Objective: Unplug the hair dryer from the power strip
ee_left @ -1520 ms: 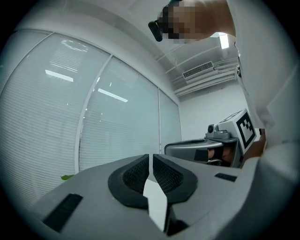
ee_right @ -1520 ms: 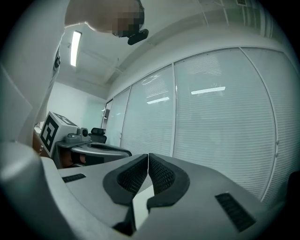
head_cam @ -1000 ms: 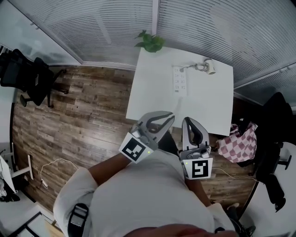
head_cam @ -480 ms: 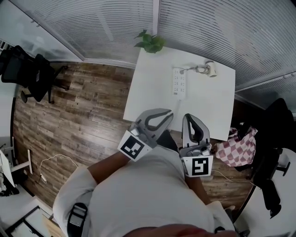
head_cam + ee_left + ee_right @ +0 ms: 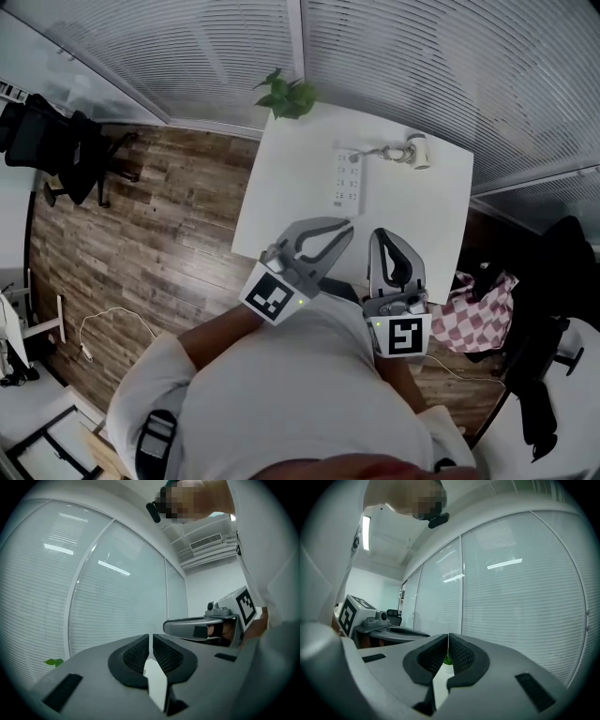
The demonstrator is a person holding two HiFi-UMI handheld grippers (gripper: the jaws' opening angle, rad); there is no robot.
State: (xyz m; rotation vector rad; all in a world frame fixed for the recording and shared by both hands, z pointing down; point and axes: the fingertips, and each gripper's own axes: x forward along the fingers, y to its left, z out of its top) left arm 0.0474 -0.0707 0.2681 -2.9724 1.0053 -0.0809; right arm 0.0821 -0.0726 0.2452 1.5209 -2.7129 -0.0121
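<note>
Facing the worktop, the left gripper and right gripper are held abreast.
Both pairs of jaws are pressed together, empty; the hair dryer is laid beside the power strip.

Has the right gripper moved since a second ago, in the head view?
Yes. The right gripper has advanced toward the power strip on the white table; the gap between them is smaller.
</note>
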